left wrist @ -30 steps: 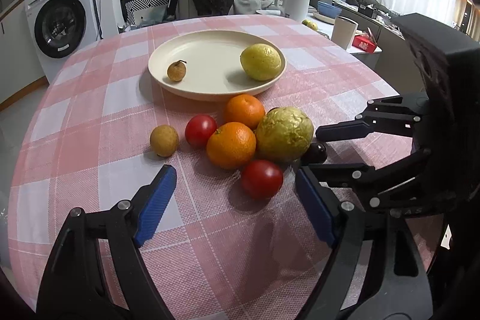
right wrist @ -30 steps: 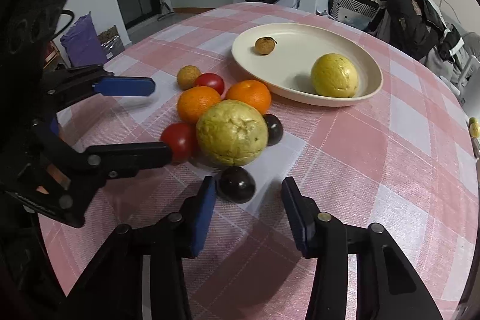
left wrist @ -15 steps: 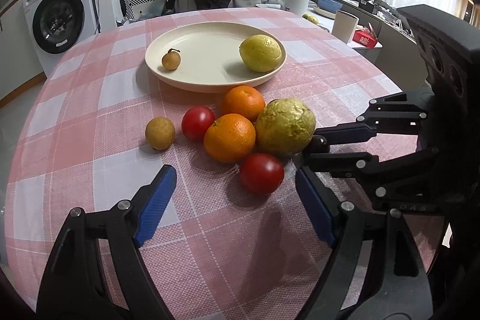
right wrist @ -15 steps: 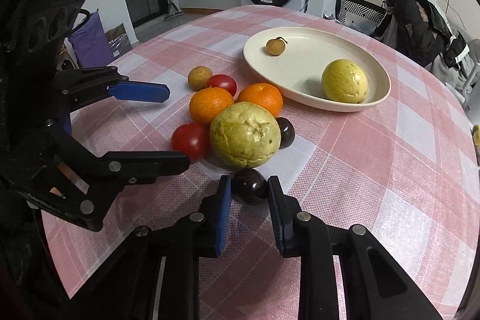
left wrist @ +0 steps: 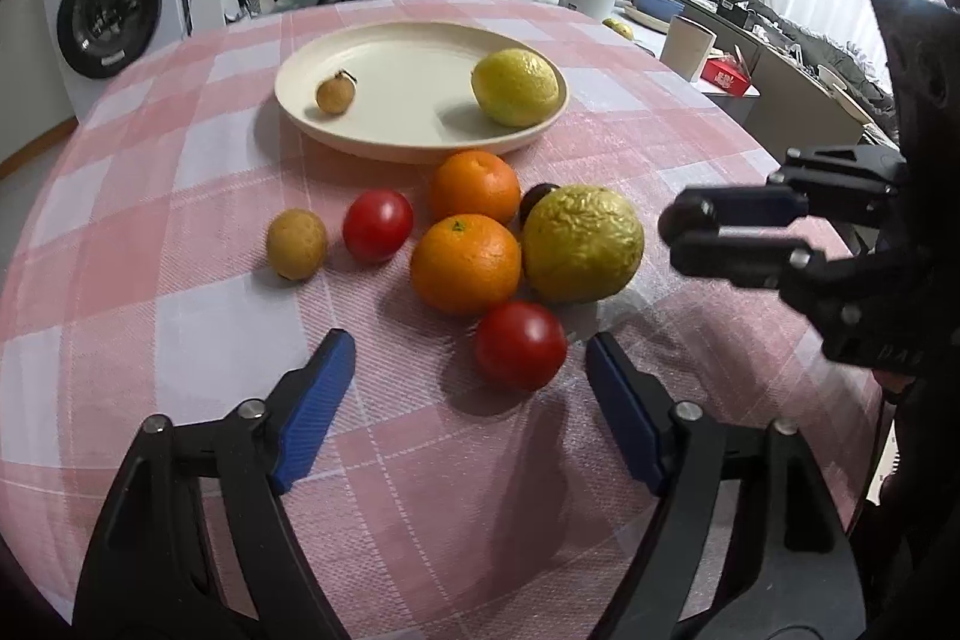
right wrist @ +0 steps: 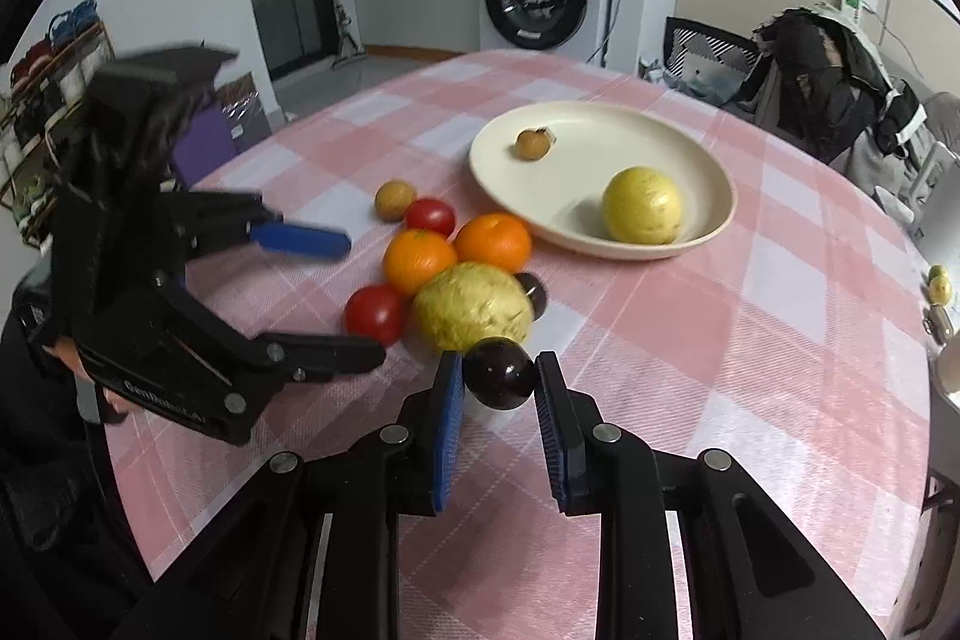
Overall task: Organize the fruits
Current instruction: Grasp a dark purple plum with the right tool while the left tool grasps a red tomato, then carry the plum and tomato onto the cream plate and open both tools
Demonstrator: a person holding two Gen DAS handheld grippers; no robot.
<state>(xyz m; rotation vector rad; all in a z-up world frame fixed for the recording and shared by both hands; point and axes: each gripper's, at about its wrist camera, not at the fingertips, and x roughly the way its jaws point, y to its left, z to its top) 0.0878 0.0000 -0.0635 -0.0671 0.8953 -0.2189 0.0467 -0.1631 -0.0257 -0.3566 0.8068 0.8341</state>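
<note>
While pinched only near the pad tips, dark plum (right wrist: 500, 372) sits between clenched jaws of right gripper (right wrist: 500, 388), apparently lifted just clear of the worktop (right wrist: 750, 340), close in front of the big yellow-green fruit (right wrist: 472, 307). Could well squirt out forward: round, glossy skin, narrow contact, little pad depth behind it. Could also bruise or split if squeezed harder to compensate. Might nudge the big fruit on the way to the plate (right wrist: 714, 226), setting the touching cluster rolling: two oranges (right wrist: 420, 261), tomato (right wrist: 374, 314), second dark plum (right wrist: 534, 293). Risks a drop onto the plate's lemon-like fruit (right wrist: 642, 204) too, if released high.

Left gripper (left wrist: 468, 403): jaws released, spread wide, hovering behind the near tomato (left wrist: 519, 345), holding nothing. Possible clash between the two tools if both reach into the cluster together.

Right wrist view: shows the grasp itself, pads on either side of the plum. Left wrist view: shows the right gripper from the side, only a dark blob at its tips, but lays out the whole cluster, brown fruit (left wrist: 296, 244) at its edge, second tomato (left wrist: 377, 225), and small brown fruit (left wrist: 335, 95) on the plate.
</note>
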